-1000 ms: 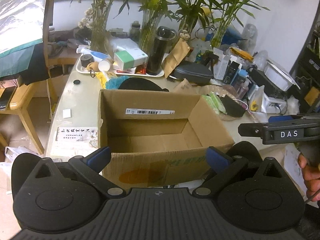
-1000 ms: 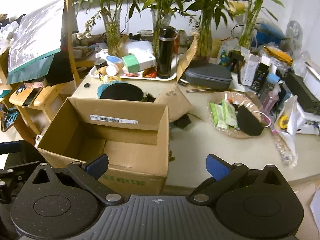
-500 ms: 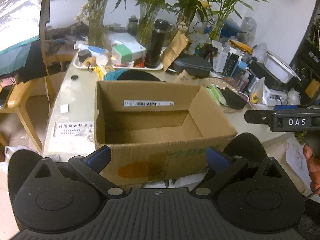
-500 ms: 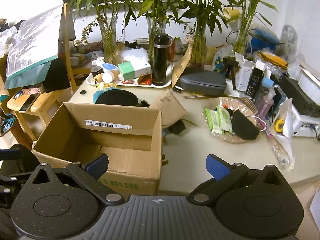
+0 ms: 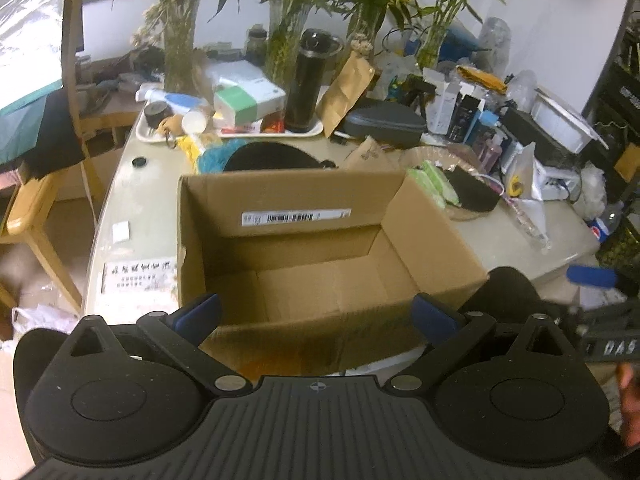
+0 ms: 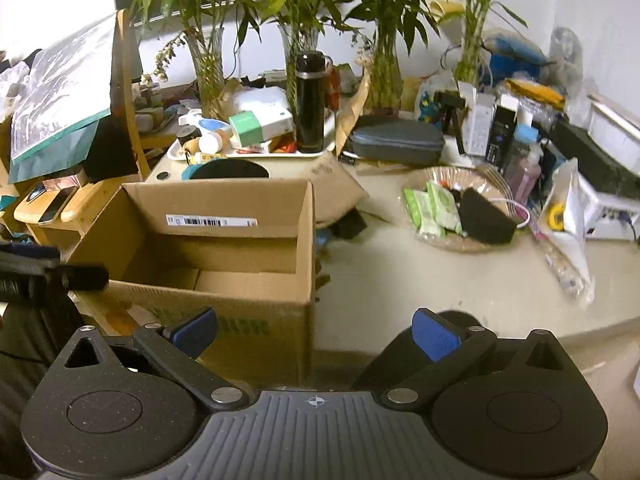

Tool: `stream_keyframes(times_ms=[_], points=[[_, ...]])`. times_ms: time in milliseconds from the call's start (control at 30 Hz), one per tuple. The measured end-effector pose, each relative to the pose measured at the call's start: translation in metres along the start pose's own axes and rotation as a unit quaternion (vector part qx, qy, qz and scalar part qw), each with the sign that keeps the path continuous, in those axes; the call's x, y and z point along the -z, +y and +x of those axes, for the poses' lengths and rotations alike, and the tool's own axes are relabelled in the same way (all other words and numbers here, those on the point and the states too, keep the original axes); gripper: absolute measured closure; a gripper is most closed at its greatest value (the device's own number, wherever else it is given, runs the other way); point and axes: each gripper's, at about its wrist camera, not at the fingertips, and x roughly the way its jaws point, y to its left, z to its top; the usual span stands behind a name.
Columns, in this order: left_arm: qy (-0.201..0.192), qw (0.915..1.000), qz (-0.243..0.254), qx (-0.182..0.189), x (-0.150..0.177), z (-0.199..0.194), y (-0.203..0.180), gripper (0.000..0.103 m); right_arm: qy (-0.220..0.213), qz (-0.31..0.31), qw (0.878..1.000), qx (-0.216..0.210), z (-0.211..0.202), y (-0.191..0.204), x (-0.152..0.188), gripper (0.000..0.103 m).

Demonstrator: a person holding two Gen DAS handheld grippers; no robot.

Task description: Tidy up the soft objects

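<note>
An open cardboard box (image 5: 320, 280) (image 6: 224, 296) with nothing inside stands at the near edge of the table. My left gripper (image 5: 316, 316) hovers open over its near wall, nothing between the blue pads. My right gripper (image 6: 316, 330) is open too, above the box's right front corner and the bare tabletop. A woven basket (image 6: 460, 244) (image 5: 460, 212) to the right of the box holds green wipe packs (image 6: 430, 208) and a black sponge (image 6: 486, 220). Behind the box lie a black round soft thing (image 6: 228, 170) (image 5: 272, 158) and a teal fluffy one (image 5: 212, 158).
A white tray (image 6: 256, 154) with a black flask (image 6: 310, 100), boxes and bottles stands behind, among plant vases. A grey case (image 6: 396, 142), bottles and a white device crowd the right side. A wooden chair (image 6: 52, 208) stands left. The other gripper shows at each view's edge.
Both grippers have moved forward and a little higher, toward the box. The right gripper has dropped lower in the left view. Both stay open.
</note>
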Motion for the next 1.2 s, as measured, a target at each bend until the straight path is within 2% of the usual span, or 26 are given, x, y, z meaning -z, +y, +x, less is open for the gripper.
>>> stream_keyframes(times_ms=[100, 300, 633, 833, 967, 1067, 1200], points=[[-0.004, 1.0, -0.001, 0.001, 0.0, -0.001, 0.0, 0.0, 0.007, 0.004, 1.0, 0.002, 0.004, -0.002, 0.001, 0.0], [-0.002, 0.9999, -0.01, -0.004, 0.003, -0.005, 0.008, 0.0, -0.009, -0.017, 1.0, -0.004, 0.007, 0.0, -0.009, 0.0], [-0.035, 0.9984, -0.019, -0.041, -0.006, -0.026, 0.025, 0.0, -0.038, -0.05, 0.996, -0.061, 0.009, 0.01, -0.034, 0.0], [-0.041, 0.9971, -0.041, -0.05, -0.006, -0.03, 0.039, 0.0, -0.048, -0.036, 0.995, -0.084, 0.012, 0.009, -0.059, 0.0], [-0.044, 0.9963, -0.048, -0.057, -0.006, -0.028, 0.047, 0.0, -0.046, -0.034, 0.992, -0.109, 0.016, 0.007, -0.067, 0.0], [-0.052, 0.996, -0.054, -0.049, -0.005, -0.027, 0.051, 0.0, -0.031, -0.03, 0.991, -0.124, 0.023, 0.005, -0.073, 0.0], [-0.065, 0.9957, -0.052, -0.039, -0.007, -0.027, 0.053, 0.0, -0.026, -0.04, 0.992, -0.115, 0.032, 0.004, -0.078, 0.0]])
